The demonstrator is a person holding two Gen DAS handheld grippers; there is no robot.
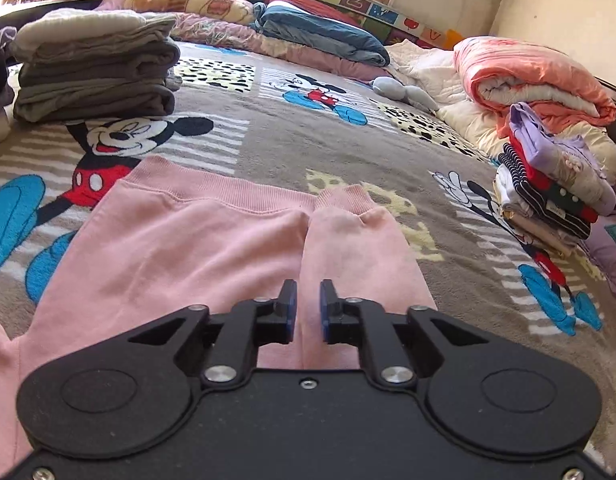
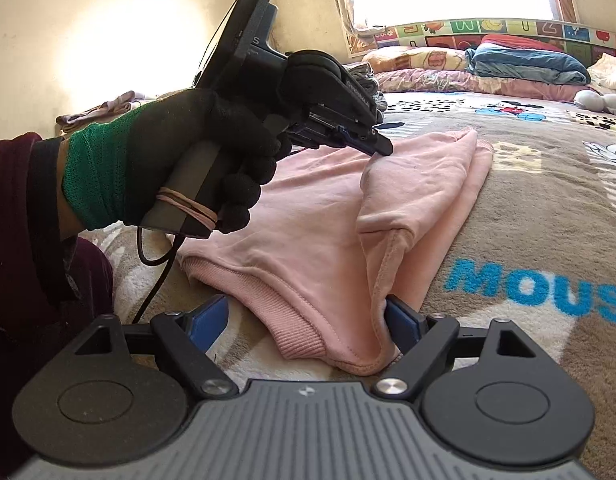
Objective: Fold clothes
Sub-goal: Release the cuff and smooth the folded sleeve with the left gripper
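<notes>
In the left wrist view, a bed covered by a grey cartoon-mouse blanket (image 1: 291, 140) is carrying 1 stack of grey folded clothes (image 1: 95, 68) at far left and 1 colourful stack (image 1: 556, 184) at right, while the pink garment (image 1: 179, 248) is lying flat under the left gripper (image 1: 308, 306), whose jaws are standing slightly apart and released, gripping nothing. In the right wrist view, a gloved hand (image 2: 195, 160) is holding that gripper over the part-folded garment, and the right gripper (image 2: 308, 320) is gaping wide with the garment's ribbed hem lying between its jaws, touching 1 pad but unclamped.
</notes>
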